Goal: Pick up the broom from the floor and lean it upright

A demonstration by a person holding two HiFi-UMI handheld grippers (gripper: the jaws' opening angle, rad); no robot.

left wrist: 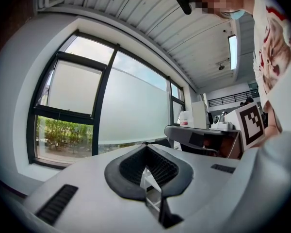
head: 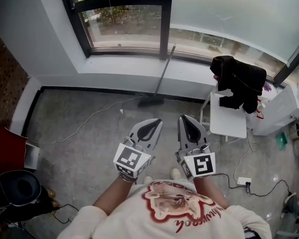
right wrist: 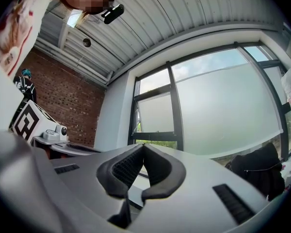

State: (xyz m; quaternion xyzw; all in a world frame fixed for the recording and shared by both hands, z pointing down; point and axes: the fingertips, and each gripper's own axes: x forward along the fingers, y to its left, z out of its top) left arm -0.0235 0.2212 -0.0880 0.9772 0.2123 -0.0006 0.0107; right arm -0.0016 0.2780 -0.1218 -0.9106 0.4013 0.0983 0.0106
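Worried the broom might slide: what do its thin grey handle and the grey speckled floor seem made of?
The broom's thin grey handle looks like smooth metal or plastic tube, evenly grey; too small to be sure. The grey speckled floor looks like matte concrete, mottled, without gloss.

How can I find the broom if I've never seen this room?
Look at the big window and find the dark post in its middle. Just below that post, the broom stands on the grey floor, leaning against the white ledge. It is the only long thin stick there; the white chair with black clothes is off to its right.
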